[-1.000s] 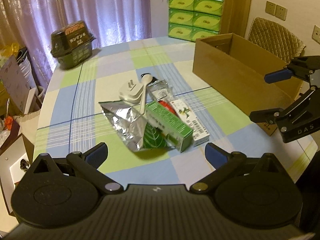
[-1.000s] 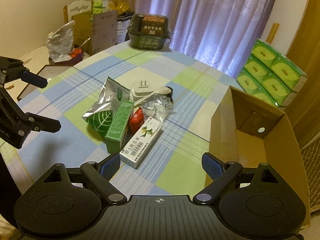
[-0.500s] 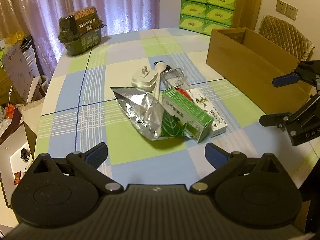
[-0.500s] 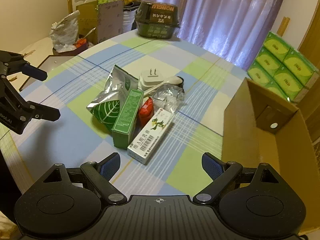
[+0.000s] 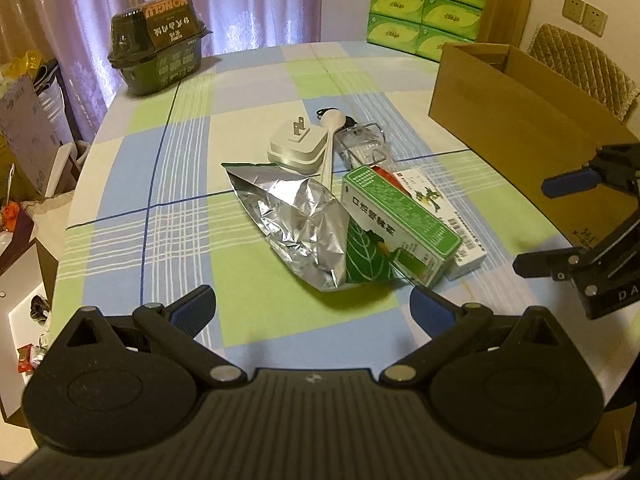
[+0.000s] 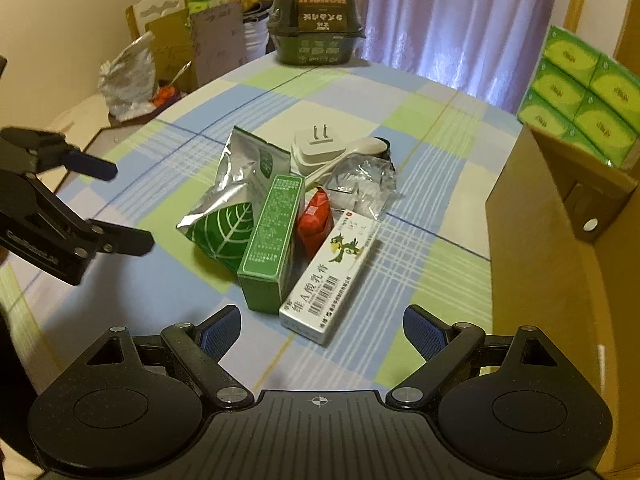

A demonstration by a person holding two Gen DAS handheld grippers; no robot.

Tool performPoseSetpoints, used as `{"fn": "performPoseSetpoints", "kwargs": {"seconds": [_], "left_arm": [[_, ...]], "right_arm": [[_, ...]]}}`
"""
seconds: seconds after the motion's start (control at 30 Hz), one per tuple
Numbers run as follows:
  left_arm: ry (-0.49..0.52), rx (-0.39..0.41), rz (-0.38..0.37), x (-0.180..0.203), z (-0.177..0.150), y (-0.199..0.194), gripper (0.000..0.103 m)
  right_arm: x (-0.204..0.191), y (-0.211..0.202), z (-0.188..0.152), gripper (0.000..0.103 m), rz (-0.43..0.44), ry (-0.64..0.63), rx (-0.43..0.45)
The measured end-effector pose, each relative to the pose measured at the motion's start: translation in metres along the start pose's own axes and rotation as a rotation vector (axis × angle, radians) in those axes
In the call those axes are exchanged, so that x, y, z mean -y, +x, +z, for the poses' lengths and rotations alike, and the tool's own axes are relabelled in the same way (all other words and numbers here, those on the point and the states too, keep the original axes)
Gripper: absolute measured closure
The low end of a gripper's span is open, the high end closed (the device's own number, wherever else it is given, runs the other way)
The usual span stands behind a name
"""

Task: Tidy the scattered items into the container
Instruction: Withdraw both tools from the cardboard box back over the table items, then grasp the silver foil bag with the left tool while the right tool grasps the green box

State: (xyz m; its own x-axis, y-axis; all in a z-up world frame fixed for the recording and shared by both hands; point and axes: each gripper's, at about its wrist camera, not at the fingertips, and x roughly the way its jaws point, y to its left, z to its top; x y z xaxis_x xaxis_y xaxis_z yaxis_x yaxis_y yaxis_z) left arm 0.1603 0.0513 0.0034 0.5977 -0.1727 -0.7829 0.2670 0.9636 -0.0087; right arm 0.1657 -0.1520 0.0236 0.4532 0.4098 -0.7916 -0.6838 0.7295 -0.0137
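both grippers hang over the near edge of the table (image 5: 132,184), fingers spread wide and holding nothing. the left gripper (image 5: 312,308) has the foil pouch (image 5: 296,216) just ahead of its fingertips, lying apart from them, nothing between the blue pads. the right gripper (image 6: 322,328) looks down on the white box (image 6: 332,272), whose near end lies just short of the gap between its fingers, untouched.

the heap lies mid-table: green box (image 6: 272,240) leaning across the pouch, white box beside it, a red packet (image 6: 316,220) wedged between the two boxes, then a white plug (image 5: 298,148), a white spoon (image 5: 330,140) and a crumpled clear wrapper (image 5: 362,144) toward the far side. the cardboard box (image 5: 504,108) stands at the right edge of the table, open on top, well apart from the heap.

the left view shows the cardboard box's long outer wall and the right gripper from the side, jaws parted. the right view looks into the cardboard box's far end and shows the red packet plainly; in the left view only a sliver of it shows. the right view also catches the left gripper at the left edge, spread wide. a dark food tub (image 6: 316,36) stands at the far edge by the curtain (image 6: 440,20).
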Motion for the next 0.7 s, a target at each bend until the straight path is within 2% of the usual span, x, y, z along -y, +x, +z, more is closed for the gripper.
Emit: {"fn": "performPoseSetpoints", "kwargs": {"seconds": [0.2,0.27,0.43,0.6,0.67,0.7], "left_arm": [[-0.041,0.0,-0.016,-0.005,0.007,0.024,0.002],[-0.055,-0.014,-0.037,-0.007,0.009,0.034,0.002],[-0.127,-0.049,-0.076,-0.014,0.016,0.06,0.004],[-0.19,-0.087,-0.113,-0.019,0.018,0.08,0.016],[-0.203,-0.103,-0.131,-0.021,0.018,0.086,0.037],[-0.207,-0.107,-0.153,-0.021,0.017,0.087,0.042]], "right_arm": [[-0.002,0.012,0.001,0.011,0.041,0.006,0.011],[-0.005,0.019,0.002,0.033,0.06,-0.017,-0.002],[-0.016,0.036,0.003,0.033,0.081,-0.091,-0.015],[-0.019,0.051,0.01,0.033,0.095,-0.084,-0.008],[-0.019,0.057,0.013,0.033,0.099,-0.077,-0.005],[-0.019,0.06,0.014,0.035,0.1,-0.074,-0.005]]}}
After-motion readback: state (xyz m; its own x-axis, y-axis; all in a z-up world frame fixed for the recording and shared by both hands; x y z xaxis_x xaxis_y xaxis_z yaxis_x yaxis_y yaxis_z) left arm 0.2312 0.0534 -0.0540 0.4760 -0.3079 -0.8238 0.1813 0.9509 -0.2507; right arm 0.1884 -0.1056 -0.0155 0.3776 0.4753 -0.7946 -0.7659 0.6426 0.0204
